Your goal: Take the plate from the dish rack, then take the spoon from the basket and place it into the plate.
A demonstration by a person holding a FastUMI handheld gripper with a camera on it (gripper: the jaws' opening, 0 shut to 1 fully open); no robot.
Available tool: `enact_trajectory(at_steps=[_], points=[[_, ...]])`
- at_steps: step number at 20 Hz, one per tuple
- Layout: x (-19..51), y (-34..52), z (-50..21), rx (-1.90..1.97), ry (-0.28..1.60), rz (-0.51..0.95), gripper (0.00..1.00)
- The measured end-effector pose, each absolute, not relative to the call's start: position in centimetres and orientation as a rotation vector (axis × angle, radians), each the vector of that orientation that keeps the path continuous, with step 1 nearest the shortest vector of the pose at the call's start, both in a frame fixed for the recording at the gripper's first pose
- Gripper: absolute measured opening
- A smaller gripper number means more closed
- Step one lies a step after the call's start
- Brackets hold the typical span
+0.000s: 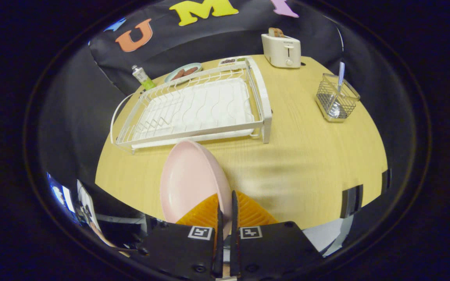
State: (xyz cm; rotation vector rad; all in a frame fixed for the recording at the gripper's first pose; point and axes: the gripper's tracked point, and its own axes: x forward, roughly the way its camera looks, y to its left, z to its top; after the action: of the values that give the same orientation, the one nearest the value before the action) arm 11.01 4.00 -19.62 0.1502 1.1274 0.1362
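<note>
Gripper (225, 203) clenched on the rim of the pink plate (188, 179), both fingers pressing on its edge. Plate held on edge, tilted, above the wooden table (307, 156), just in front of the white dish rack (193, 109). Out of the rack already, but not yet set down.

Spoon (340, 84) standing in the wire basket (336, 97), well apart from the plate, to the right of the rack and beyond the fingers. Toaster (281, 50) behind, near the far edge of the table.

Risks, as a judgement: thin hold on the rim only, so possible slip or swing of the plate if tilted too quickly. Possible hard knock on the table if released while on edge; then rolling or wobbling. Better lowered flat before letting go. Also possible bump against the front rail of the rack, being so near. If placed too far from the basket, a longer carry for the spoon later.
</note>
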Motion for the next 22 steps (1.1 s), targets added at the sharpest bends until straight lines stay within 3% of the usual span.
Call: enact_trajectory(at_steps=[11,21,22], points=[[11.1,1.3,-24.3,0.31,1.173,0.215,0.17],[13.4,-2.1,-23.0,0.138,0.997,0.098,0.34],[13.9,-2.4,-22.1,0.142,0.96,0.089,0.43]])
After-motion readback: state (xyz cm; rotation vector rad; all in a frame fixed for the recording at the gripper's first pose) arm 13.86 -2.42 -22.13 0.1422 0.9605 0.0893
